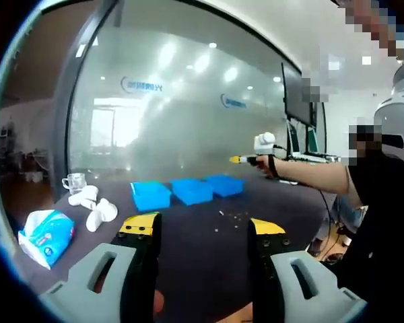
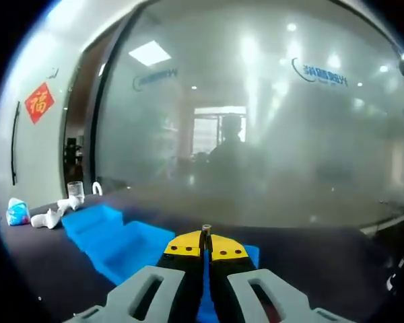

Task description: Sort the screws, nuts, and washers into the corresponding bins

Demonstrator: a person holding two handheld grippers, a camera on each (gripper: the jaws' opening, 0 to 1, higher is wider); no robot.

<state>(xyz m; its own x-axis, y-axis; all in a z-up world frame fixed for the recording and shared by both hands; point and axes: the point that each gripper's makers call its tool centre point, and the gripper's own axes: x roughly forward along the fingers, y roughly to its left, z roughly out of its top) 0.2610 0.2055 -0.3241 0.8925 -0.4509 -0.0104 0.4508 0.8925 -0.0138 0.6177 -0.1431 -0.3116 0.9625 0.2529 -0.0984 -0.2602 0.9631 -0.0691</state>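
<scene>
Bins (image 1: 188, 190), three of them, bright blue and shallow, sit in a row on a dark table (image 1: 209, 256) in front of a frosted glass wall (image 1: 182, 114). In the left gripper view they lie side by side across the middle of the table, touching or nearly so; whatever is inside them is too small to make out. Just in front of the rightmost bin, small loose hardware (image 1: 232, 217) is scattered on the tabletop, too tiny to tell apart as screws, nuts or washers.

The left gripper (image 1: 200, 227) is low over the near table edge, its yellow-tipped jaws spread wide apart with nothing between them. Beyond the bins on the right, a person's outstretched arm holds the right gripper (image 1: 237, 160) above the table, well off the surface.

To the left of the bins are a clear glass cup (image 1: 74, 182), several white pieces (image 1: 94, 205) lying together, and a blue-and-white tissue pack (image 1: 47, 235) near the table's edge.

In the right gripper view, the right gripper (image 2: 205, 239) has its jaws pressed together on a small metal part (image 2: 205, 231) that pokes up between the yellow tips; which kind of hardware it is cannot be told. It hangs directly above the blue bins (image 2: 114, 239), whose nearest compartments look bare.
</scene>
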